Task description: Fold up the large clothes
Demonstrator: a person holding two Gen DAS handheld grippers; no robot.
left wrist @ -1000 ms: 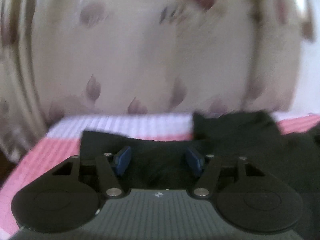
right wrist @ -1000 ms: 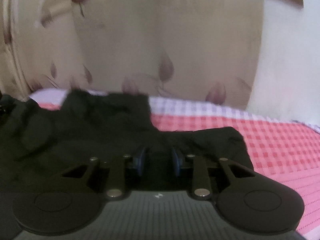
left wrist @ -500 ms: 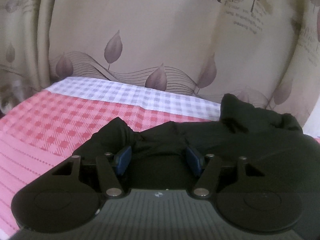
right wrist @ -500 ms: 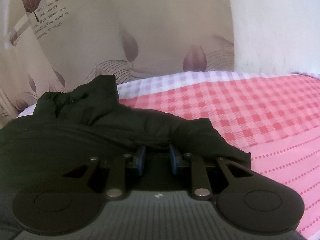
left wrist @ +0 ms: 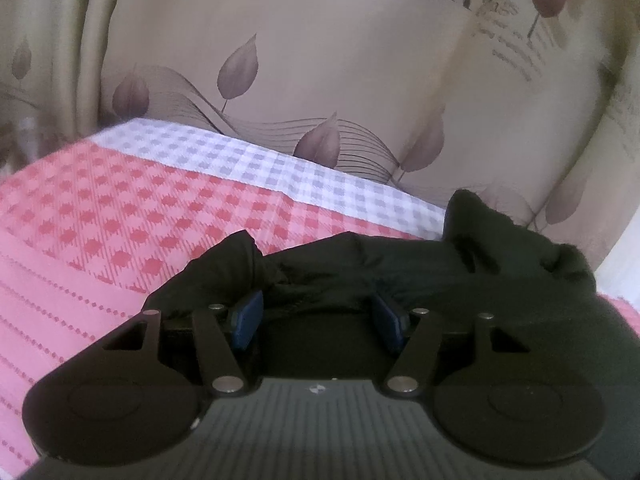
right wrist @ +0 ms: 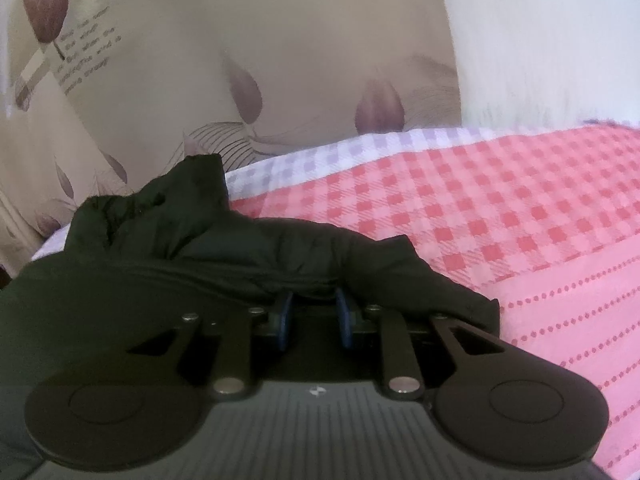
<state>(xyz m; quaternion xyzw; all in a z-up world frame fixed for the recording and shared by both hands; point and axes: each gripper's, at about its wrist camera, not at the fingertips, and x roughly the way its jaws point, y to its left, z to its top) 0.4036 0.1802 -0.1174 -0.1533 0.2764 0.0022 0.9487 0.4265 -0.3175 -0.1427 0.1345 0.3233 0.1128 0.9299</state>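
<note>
A black garment (left wrist: 420, 272) lies bunched on a pink checked bed cover (left wrist: 120, 232), its far end heaped up near the curtain. My left gripper (left wrist: 318, 316) is open, its blue pads wide apart, with the garment's near edge lying between and over the fingertips. In the right wrist view the same black garment (right wrist: 240, 256) spreads left and centre. My right gripper (right wrist: 314, 318) has its pads a narrow gap apart, with a fold of the black cloth over the tips; the grip itself is hidden.
A beige curtain with leaf prints (left wrist: 320, 80) hangs right behind the bed. A white-and-lilac checked strip (left wrist: 260, 164) runs along the bed's far edge. Bare pink cover (right wrist: 540, 240) lies right of the garment. A white wall (right wrist: 540, 40) is at the right.
Both grippers have swung and settled lower and closer to the garment's near edge. The blur of a second ago is gone. Jaw openings look unchanged.
</note>
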